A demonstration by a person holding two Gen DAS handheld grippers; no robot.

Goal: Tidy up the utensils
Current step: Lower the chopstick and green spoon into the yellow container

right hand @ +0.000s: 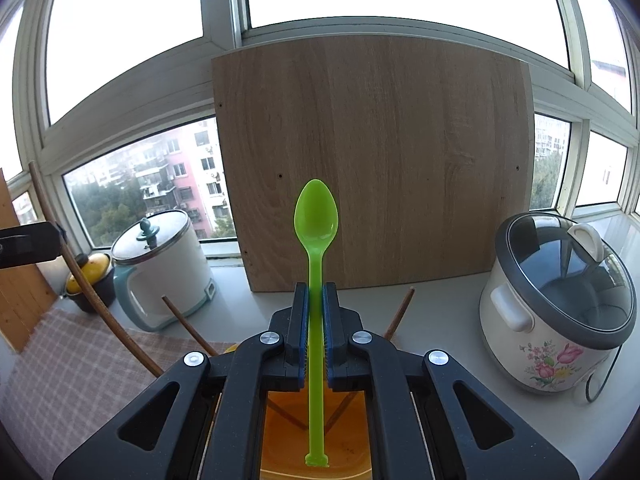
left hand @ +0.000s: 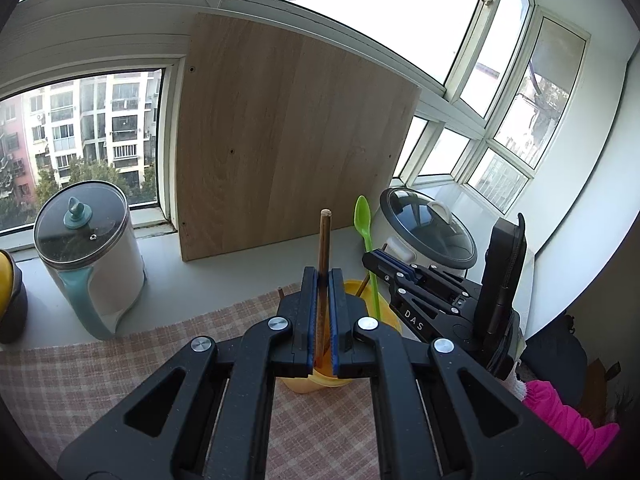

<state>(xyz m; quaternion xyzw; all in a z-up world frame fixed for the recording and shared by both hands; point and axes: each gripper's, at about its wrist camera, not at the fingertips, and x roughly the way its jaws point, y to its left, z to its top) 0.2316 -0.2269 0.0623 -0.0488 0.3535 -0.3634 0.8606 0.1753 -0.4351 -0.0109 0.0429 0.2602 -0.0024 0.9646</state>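
The left gripper [left hand: 324, 280] pinches a brown chopstick [left hand: 323, 248] upright, its lower end inside the yellow cup [left hand: 384, 312] on the checked cloth [left hand: 100, 368]. The right gripper [right hand: 316, 300] pinches a green spoon [right hand: 316, 216] by the handle, bowl up, the handle end over the cup [right hand: 320, 440], where two more chopsticks [right hand: 184, 324] lean. Behind stand a board [right hand: 372, 160], a kettle [right hand: 160, 264] and a rice cooker [right hand: 560, 304].

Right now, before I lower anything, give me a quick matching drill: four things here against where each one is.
Things:
1. green spoon
2. wooden chopstick
3. rice cooker
4. wooden board

Places:
a. leaning against the window
b. in the left gripper
c. on the sill, far right
d. in the right gripper

Pairs: 1-d, 2-b, 3-c, 4-a
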